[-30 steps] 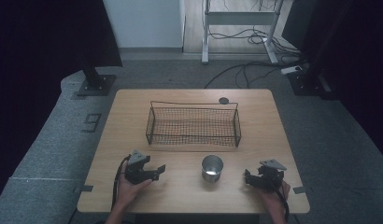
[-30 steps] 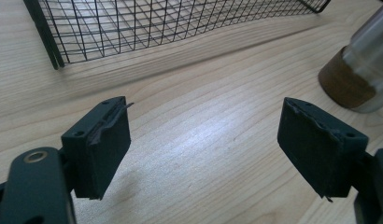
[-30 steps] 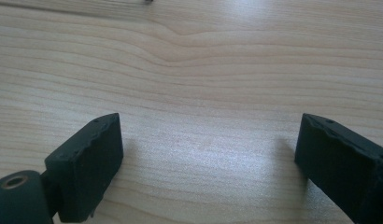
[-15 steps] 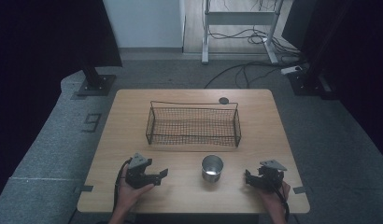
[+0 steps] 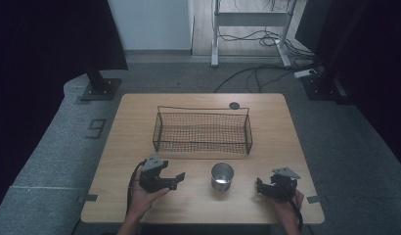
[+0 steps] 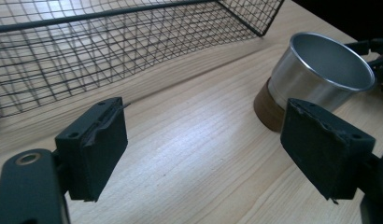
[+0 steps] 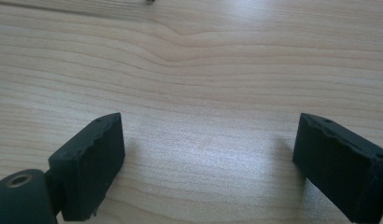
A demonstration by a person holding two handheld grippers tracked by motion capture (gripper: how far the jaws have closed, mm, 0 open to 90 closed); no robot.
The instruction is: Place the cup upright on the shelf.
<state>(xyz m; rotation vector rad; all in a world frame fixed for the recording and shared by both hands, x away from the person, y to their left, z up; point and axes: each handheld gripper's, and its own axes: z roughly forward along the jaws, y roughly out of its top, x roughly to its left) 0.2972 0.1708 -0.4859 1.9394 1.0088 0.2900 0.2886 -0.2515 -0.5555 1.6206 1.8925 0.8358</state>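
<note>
At a wooden table (image 5: 140, 127), the left gripper (image 5: 175, 178) hovers near the front edge, its jaws parted with bare tabletop between them after just opening. A metal cup (image 5: 222, 176) stands upright to its right, in front of the wire basket (image 5: 202, 130). Farther right, the right gripper (image 5: 259, 186) sits low, apparently resting on the wood, jaws wide and empty.
</note>
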